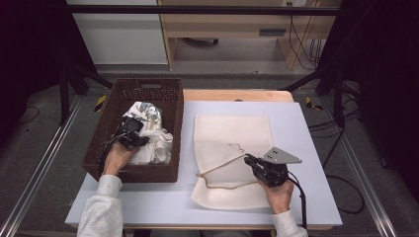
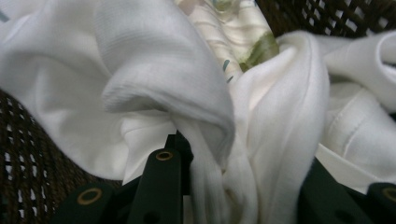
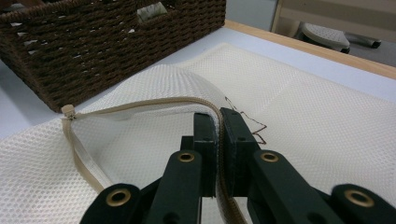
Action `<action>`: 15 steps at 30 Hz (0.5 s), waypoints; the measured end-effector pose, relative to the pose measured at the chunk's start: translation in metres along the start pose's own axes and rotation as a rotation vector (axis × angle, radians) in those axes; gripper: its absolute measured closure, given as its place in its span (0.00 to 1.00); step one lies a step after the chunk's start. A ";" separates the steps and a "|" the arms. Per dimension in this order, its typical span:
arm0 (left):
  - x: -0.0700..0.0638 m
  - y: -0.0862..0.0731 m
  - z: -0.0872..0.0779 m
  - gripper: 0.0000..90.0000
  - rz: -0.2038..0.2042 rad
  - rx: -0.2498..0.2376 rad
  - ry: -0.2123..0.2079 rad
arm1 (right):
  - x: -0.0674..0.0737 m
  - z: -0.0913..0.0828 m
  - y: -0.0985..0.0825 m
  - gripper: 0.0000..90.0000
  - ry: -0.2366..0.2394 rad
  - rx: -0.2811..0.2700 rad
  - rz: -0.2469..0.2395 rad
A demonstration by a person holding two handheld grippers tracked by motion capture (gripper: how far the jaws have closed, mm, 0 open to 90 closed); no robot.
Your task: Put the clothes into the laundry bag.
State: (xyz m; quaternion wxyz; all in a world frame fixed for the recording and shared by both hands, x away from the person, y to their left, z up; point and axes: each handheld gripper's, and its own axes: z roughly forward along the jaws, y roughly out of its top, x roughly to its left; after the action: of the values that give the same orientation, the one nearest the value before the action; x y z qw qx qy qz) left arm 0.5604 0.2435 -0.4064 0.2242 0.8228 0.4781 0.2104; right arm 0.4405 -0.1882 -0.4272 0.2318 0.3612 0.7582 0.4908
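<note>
No readable text anywhere

No letters, numbers, labels or brand marks can be made out — not on the woven basket (image 1: 148, 91) at ten o'clock, nor on the mesh bag (image 1: 232, 133) at the counter's (image 1: 306, 148) centre; its dark thread squiggle spells nothing.

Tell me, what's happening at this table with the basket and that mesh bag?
A person is working with tongs in each hand. The right tongs are shut on the zipper edge of a cream mesh laundry bag lying flat on the table, lifting it so the bag gapes open. The left tongs reach into the brown wicker basket, with a fold of white cloth between their jaws. It looks like laundry is headed for the bag.
</note>
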 end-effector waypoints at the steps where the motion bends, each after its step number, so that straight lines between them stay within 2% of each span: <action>1: 0.000 -0.001 -0.005 0.77 -0.006 -0.046 0.014 | 0.000 0.000 0.000 0.95 -0.001 0.000 0.002; 2: 0.000 -0.001 -0.005 0.77 -0.006 -0.046 0.014 | 0.000 0.000 0.000 0.95 -0.002 0.000 0.002; 5: -0.002 -0.003 -0.013 0.77 0.005 -0.130 0.068 | -0.001 -0.001 0.000 0.95 -0.002 0.001 0.002; 7: -0.003 -0.006 -0.021 0.78 -0.004 -0.217 0.101 | 0.000 0.000 0.000 0.95 -0.002 0.001 0.003; 8: -0.003 -0.006 -0.021 0.78 -0.004 -0.217 0.101 | 0.000 0.000 0.000 0.95 -0.003 0.001 0.003; 10: -0.003 -0.008 -0.025 0.78 -0.012 -0.271 0.121 | 0.000 0.000 0.000 0.95 -0.003 0.000 0.004; 11: -0.003 -0.008 -0.025 0.78 -0.012 -0.271 0.121 | -0.001 -0.001 0.000 0.95 -0.004 0.000 0.002; 12: -0.003 -0.009 -0.029 0.78 -0.014 -0.307 0.128 | -0.001 -0.001 0.000 0.95 -0.005 -0.002 0.002; 13: -0.003 -0.009 -0.029 0.78 -0.014 -0.307 0.128 | -0.001 -0.002 0.000 0.95 -0.004 -0.003 0.003; 15: -0.001 -0.008 -0.034 0.77 -0.032 -0.345 0.124 | -0.001 -0.002 0.000 0.95 -0.006 -0.005 0.006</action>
State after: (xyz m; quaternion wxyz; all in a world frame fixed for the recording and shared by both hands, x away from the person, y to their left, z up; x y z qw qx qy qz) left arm 0.5355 0.2518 -0.3841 0.3355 0.7498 0.4609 0.3358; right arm 0.4404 -0.1900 -0.4261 0.2334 0.3646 0.7551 0.4924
